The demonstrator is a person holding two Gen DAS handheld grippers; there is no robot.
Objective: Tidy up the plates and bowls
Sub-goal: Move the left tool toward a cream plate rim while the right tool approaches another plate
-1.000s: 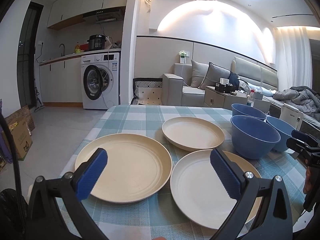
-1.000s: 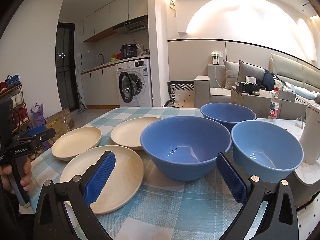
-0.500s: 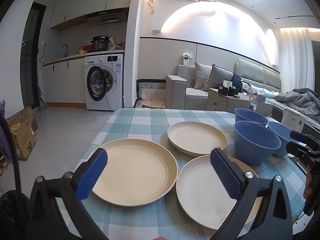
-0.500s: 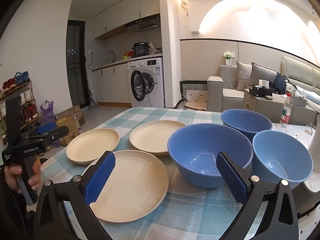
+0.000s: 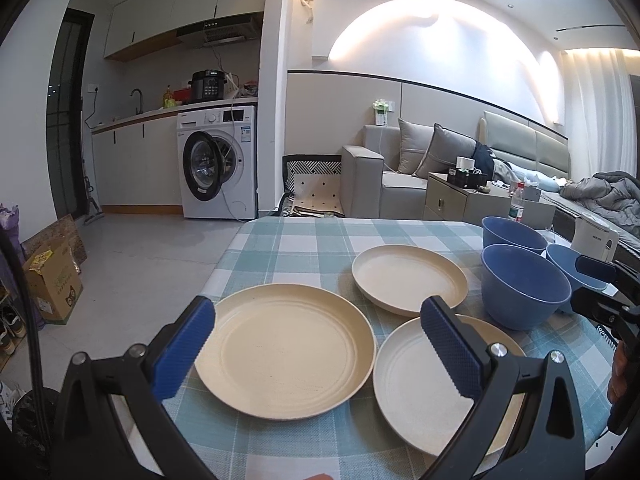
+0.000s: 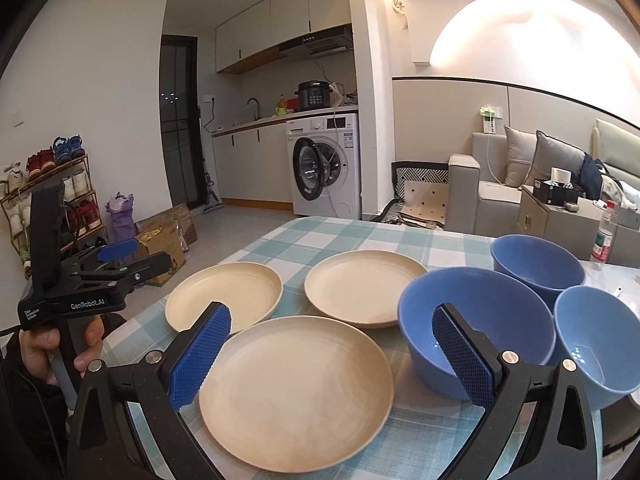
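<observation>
Three cream plates lie on the checked tablecloth: a left plate (image 5: 284,348) (image 6: 226,294), a near plate (image 5: 432,384) (image 6: 296,388) and a far plate (image 5: 408,276) (image 6: 366,282). Three blue bowls stand to their right: a near bowl (image 5: 524,284) (image 6: 476,320), a far bowl (image 5: 512,232) (image 6: 538,262) and a right bowl (image 6: 596,336), partly hidden in the left wrist view. My left gripper (image 5: 316,348) is open above the left plate's near rim, holding nothing. My right gripper (image 6: 330,356) is open over the near plate, also holding nothing.
The table (image 5: 304,240) carries a teal and white checked cloth and its left edge drops to a tiled floor. A white kettle (image 5: 592,236) stands past the bowls on the right. A washing machine (image 5: 218,164), a sofa (image 5: 404,184) and a cardboard box (image 5: 56,276) are beyond.
Both grippers have drawn back and swung left; the plates and bowls look smaller and sit further right in each view. Nothing on the table moved, and both grippers stayed open.
</observation>
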